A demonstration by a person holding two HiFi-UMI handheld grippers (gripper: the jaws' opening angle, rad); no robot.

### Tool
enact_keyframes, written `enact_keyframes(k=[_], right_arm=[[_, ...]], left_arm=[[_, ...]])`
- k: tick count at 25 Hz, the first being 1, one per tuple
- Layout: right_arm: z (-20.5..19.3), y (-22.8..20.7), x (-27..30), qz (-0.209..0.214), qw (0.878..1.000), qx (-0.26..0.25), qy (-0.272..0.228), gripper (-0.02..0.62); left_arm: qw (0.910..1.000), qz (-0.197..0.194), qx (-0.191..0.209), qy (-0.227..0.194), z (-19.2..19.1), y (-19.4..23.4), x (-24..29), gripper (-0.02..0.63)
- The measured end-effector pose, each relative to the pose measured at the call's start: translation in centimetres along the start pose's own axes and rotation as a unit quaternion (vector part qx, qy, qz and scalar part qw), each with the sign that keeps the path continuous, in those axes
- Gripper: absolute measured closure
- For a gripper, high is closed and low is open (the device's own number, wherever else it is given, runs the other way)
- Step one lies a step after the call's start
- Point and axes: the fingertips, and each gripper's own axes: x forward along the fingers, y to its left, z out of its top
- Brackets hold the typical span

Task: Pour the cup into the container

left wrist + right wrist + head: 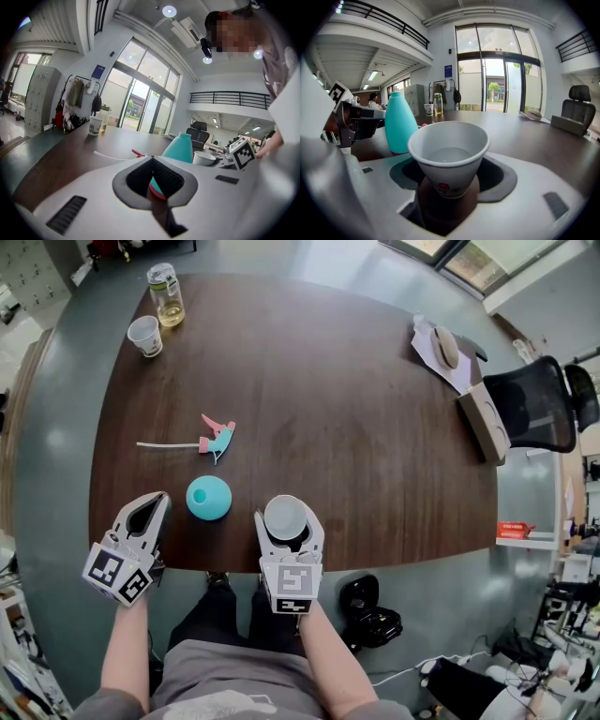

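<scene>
The right claw grips the cup upright (clear liquid inside); the left claw is closed, empty, beside the teal bottle on the bench.

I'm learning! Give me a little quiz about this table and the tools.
1. True or false: the left tool holds the teal bottle.
2. Between the jaws of the right tool sits: A) a white cup B) a banana C) a spoon
3. How many white cups show in the head view?
Key: 1 false, it is shut and empty. 2 A. 3 two: the held one and the far cup.
</scene>
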Motion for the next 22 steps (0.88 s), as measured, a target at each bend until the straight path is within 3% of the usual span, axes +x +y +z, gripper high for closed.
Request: enact_keyframes(k=[9,22], right_arm=[[3.4,2.2,-2.2,0.051,0.998,-0.022,-0.032,0.298],[8.4,5.5,-4.9,0.103,0.993,-0.053,-0.034,0.298]], left_arm=[[0.9998,-0.004,0.008,-0.016,1.8,-0.4,-0.7,0.600],[0.9984,-0.042,0.028,-0.024,5.3,-3.0,-3.2,0.600]])
